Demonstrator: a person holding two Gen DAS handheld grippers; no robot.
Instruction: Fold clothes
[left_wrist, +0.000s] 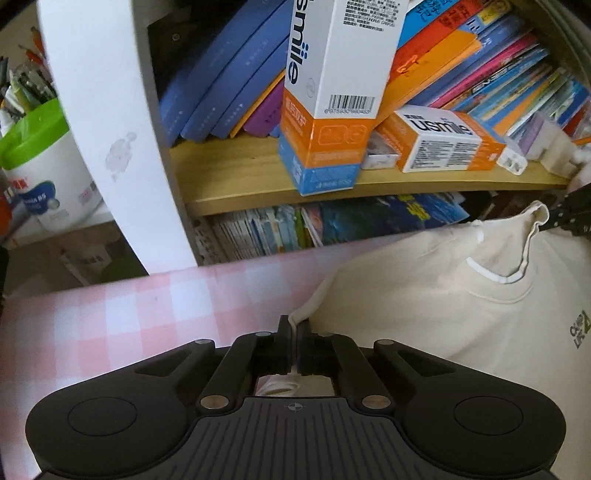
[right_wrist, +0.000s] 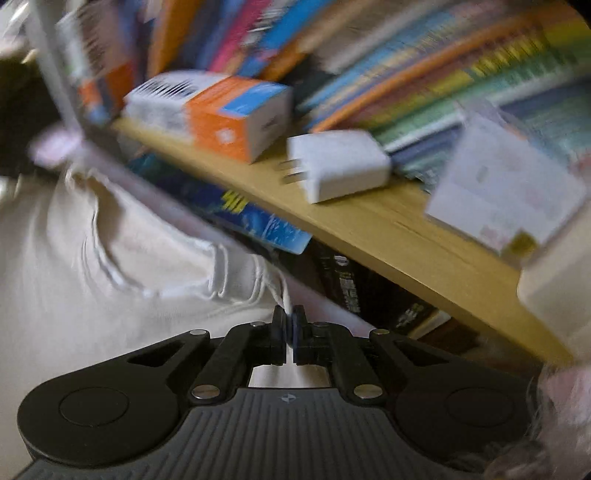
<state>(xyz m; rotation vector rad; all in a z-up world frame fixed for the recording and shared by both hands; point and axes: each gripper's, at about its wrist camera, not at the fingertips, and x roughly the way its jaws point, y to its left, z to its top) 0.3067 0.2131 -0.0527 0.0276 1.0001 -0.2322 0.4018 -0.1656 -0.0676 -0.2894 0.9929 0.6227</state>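
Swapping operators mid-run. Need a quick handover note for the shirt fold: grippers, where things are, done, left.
Left gripper: shut on the edge of the cream T-shirt.
Right gripper: shut on the shirt's edge near the collar; that view is motion-blurred.
The shirt lies front up on the pink checked cloth, next to the wooden shelf.
Done: both edges gripped.
Left: no finished fold shows yet; probably carry both edges over, then flatten.
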